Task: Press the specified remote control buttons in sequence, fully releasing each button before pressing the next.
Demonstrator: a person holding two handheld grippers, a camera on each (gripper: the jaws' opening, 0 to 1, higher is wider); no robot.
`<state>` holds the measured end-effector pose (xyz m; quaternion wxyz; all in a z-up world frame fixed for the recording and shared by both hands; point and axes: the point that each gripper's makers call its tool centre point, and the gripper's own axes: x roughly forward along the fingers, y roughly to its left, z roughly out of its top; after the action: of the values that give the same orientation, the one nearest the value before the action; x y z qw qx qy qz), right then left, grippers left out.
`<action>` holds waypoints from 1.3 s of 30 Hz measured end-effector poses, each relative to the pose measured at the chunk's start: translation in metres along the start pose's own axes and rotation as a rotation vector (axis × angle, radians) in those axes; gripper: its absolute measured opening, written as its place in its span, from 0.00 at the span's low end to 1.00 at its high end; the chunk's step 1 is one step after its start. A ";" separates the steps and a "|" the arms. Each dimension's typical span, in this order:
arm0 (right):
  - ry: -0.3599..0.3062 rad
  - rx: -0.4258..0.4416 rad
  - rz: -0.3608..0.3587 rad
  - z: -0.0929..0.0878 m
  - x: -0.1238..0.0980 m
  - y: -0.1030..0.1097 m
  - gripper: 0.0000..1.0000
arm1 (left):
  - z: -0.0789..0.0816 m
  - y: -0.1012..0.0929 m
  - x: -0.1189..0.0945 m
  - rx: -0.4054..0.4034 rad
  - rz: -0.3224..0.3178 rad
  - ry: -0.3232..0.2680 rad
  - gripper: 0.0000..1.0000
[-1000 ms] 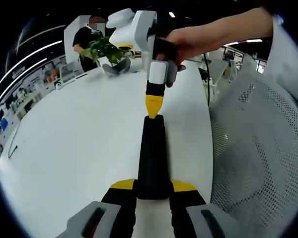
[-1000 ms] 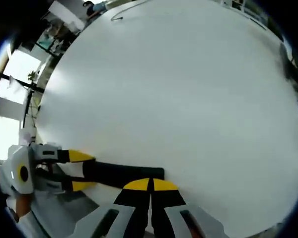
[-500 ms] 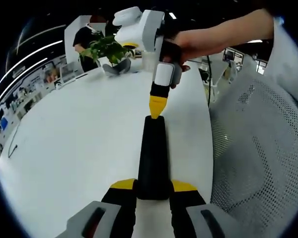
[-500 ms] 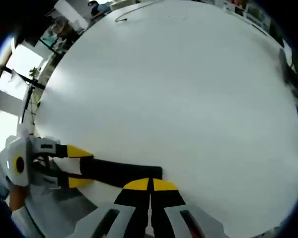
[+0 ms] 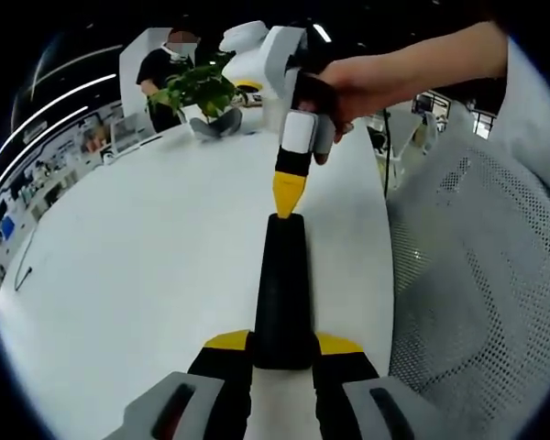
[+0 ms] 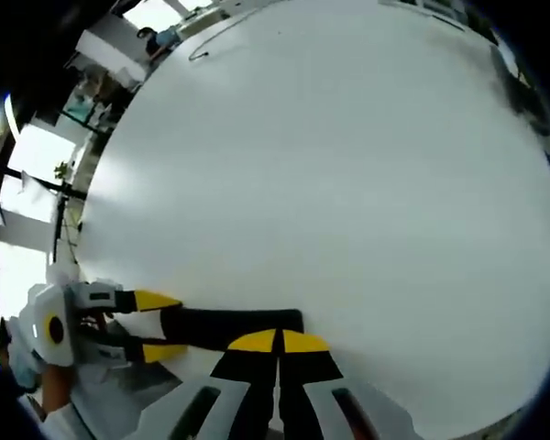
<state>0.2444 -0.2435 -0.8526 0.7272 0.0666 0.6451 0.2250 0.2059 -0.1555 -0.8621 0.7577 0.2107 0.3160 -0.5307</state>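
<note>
At centre frame in the left gripper view, the left claw (image 5: 282, 353) clamps the near end of a black remote (image 5: 282, 284) on the white bench (image 5: 119, 275). The right claw (image 5: 285, 203), jaws together and empty, has dropped back onto the remote's far end after lifting slightly, suggesting another press.
</note>
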 end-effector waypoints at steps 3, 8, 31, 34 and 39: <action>0.016 -0.013 -0.011 -0.001 0.002 0.000 0.00 | 0.000 0.000 0.000 -0.002 0.000 -0.002 0.24; 0.033 -0.014 -0.011 -0.002 0.002 0.000 0.00 | 0.000 0.000 0.000 0.000 -0.002 -0.001 0.24; 0.068 -0.176 -0.119 -0.003 0.004 0.001 0.00 | 0.000 0.000 0.000 0.005 -0.003 -0.002 0.24; 0.060 -0.175 -0.119 -0.003 0.004 -0.001 0.00 | 0.000 0.000 0.000 0.004 -0.004 0.002 0.24; 0.047 -0.173 -0.120 -0.003 0.004 -0.001 0.00 | 0.000 0.000 0.000 0.003 -0.003 0.002 0.24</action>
<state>0.2423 -0.2430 -0.8570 0.7272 -0.0404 0.6429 0.2371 0.2058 -0.1556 -0.8619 0.7563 0.2119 0.3160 -0.5323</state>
